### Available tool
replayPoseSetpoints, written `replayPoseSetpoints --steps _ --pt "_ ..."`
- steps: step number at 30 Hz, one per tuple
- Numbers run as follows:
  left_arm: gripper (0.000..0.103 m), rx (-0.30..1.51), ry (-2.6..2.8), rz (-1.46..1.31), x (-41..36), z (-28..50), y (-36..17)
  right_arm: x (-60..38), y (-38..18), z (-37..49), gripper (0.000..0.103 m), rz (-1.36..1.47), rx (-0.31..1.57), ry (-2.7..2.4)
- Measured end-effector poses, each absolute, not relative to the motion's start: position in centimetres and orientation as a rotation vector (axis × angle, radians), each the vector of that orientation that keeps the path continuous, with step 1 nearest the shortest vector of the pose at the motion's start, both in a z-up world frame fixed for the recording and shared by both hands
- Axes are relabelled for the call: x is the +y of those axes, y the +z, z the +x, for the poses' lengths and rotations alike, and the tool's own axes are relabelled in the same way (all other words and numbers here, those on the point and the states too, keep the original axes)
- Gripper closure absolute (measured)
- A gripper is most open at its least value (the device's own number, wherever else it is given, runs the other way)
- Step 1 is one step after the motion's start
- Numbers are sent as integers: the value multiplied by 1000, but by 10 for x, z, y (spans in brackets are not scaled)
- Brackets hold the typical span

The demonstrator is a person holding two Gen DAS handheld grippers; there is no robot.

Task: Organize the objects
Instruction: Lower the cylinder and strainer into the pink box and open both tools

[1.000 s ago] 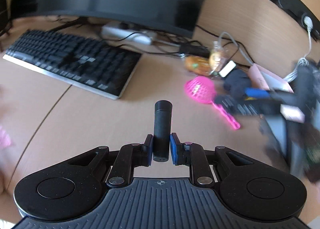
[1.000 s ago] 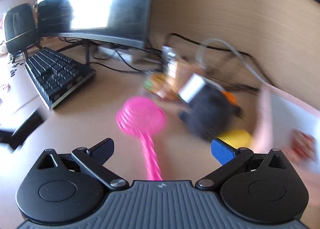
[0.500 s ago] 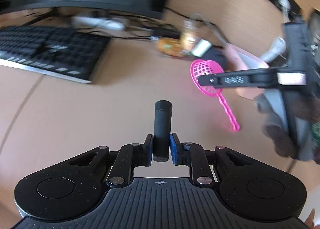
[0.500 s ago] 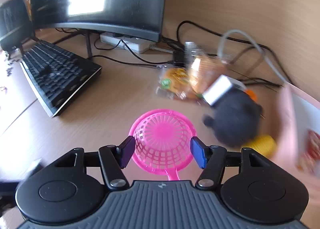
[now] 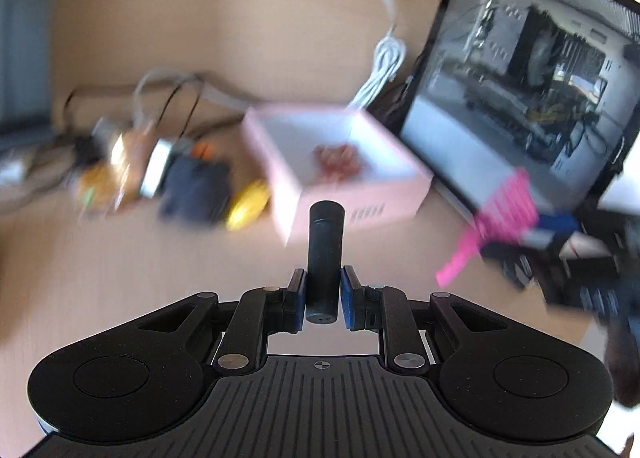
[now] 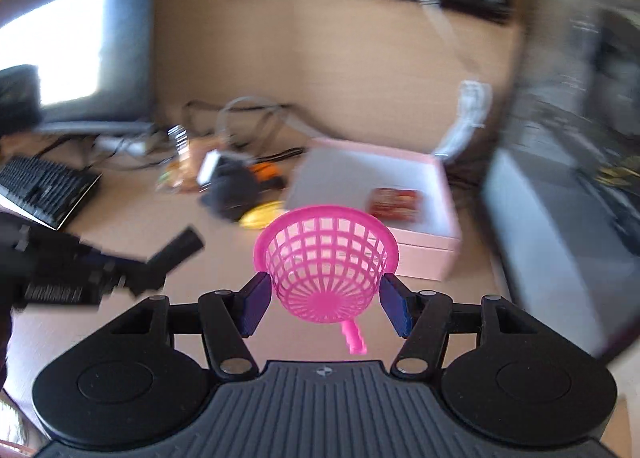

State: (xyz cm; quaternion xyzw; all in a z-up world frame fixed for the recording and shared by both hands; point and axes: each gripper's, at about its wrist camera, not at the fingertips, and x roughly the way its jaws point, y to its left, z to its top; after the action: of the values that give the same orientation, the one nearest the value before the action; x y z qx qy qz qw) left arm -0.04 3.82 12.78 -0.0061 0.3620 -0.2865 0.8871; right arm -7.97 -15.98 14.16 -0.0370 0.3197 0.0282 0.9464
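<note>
Left gripper (image 5: 323, 294) clamped on a black cylinder (image 5: 325, 254), low centre of frame; right gripper (image 6: 325, 304) pinching the pink strainer (image 6: 326, 256) by its basket sides, bowl dead centre. Behind, centre-right, pink box (image 6: 424, 248) on the desk, print on its wall too blurred to read

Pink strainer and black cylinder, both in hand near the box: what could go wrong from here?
1. The right tool pinches the pink strainer only across its flexible mesh bowl, so it may twist or pop free.
2. The black cylinder sticks far out of the left tool; it could clip the wall of the pink box.
3. Both views are motion-blurred and the tools are close; they could collide over the box.
</note>
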Motion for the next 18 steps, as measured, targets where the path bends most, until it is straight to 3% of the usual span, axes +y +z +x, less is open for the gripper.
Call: replayPoseSetpoints --steps 8,12,18 --pt "82 587 -569 14 -37 85 175 -207 154 -101 43 -11 579 -45" --pt "81 670 -598 33 -80 129 151 -223 150 -108 43 28 579 -71" --pt "81 612 -513 -21 -82 129 130 -228 142 -106 43 17 593 -64"
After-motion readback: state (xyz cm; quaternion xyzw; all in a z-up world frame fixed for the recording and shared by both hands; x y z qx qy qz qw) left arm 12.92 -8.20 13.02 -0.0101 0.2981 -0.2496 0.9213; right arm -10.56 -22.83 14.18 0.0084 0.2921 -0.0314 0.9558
